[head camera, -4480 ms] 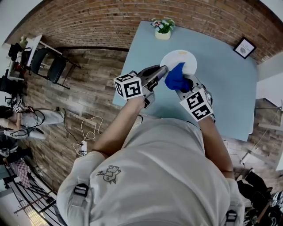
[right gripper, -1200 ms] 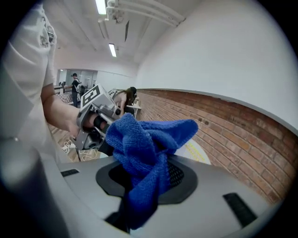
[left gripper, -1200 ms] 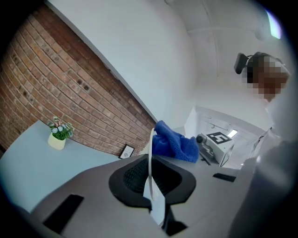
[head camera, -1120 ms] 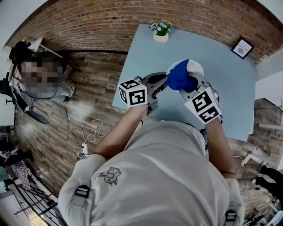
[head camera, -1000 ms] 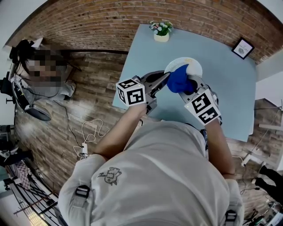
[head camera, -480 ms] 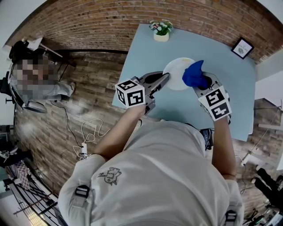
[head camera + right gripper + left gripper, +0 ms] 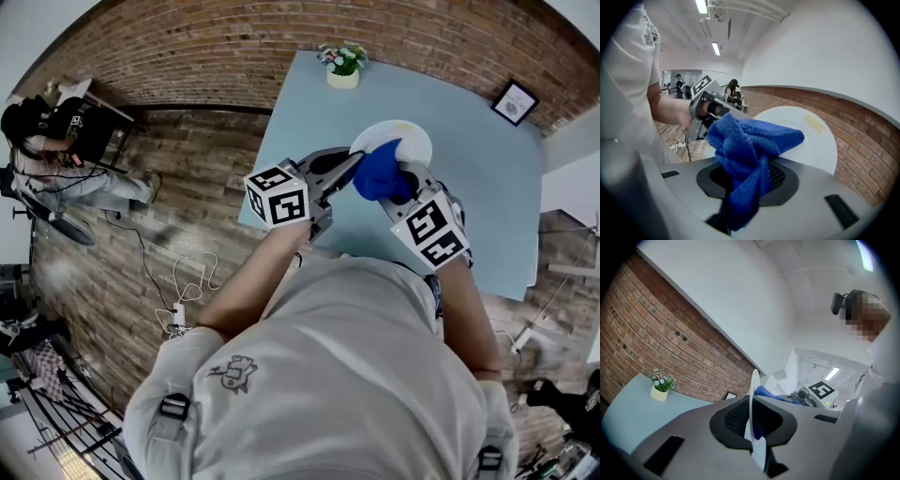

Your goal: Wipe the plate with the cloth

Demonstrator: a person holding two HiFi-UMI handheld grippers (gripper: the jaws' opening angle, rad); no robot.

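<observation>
Left gripper (image 7: 752, 423) clamped on white plate's (image 7: 808, 136) rim, plate held on edge with the blue table (image 7: 469, 216) beneath it, right gripper (image 7: 751, 180) pinching bunched blue cloth (image 7: 747, 140) against plate's face; best, I judge, to brace plate steady and sweep cloth firmly across to far rim.

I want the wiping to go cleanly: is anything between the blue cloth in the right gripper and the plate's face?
Nothing visible does. The right gripper holds the cloth up at the face of the plate, apparently touching it, and the left gripper clamps the plate's rim off to one side.
</observation>
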